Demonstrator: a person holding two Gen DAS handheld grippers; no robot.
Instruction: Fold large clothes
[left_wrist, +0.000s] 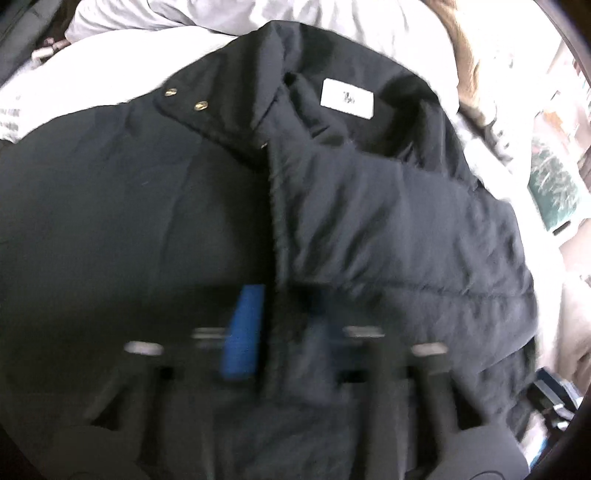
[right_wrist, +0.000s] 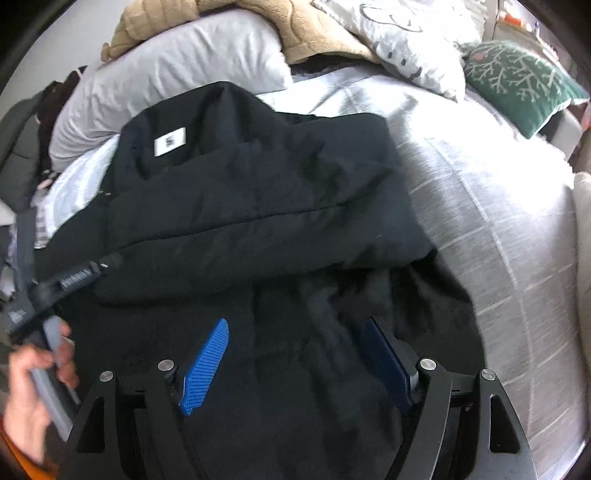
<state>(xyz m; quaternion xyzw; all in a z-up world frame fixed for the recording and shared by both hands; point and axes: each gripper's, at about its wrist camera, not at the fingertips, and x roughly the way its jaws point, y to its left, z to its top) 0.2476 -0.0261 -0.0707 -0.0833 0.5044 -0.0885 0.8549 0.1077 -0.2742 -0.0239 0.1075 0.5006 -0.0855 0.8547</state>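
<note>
- Right wrist view shows the black puffer jacket (right_wrist: 258, 206) spread on the bed (right_wrist: 498, 229), collar towards the pillows (right_wrist: 166, 70), one side panel already laid over the middle.
- The right gripper (right_wrist: 295, 358) has its jaws spread wide over loose dark fabric, holding nothing; closing here might catch only the top layer and drag the fold askew.
- The left gripper (left_wrist: 273, 332) is blurred in its own view; one blue pad sits at the front opening edge, but I cannot tell whether the jaws pinch it.
- Slippery padded cloth may spring back open.
- The white label (left_wrist: 347, 98) marks the neckline; a lopsided pull would twist it off centre.
</note>
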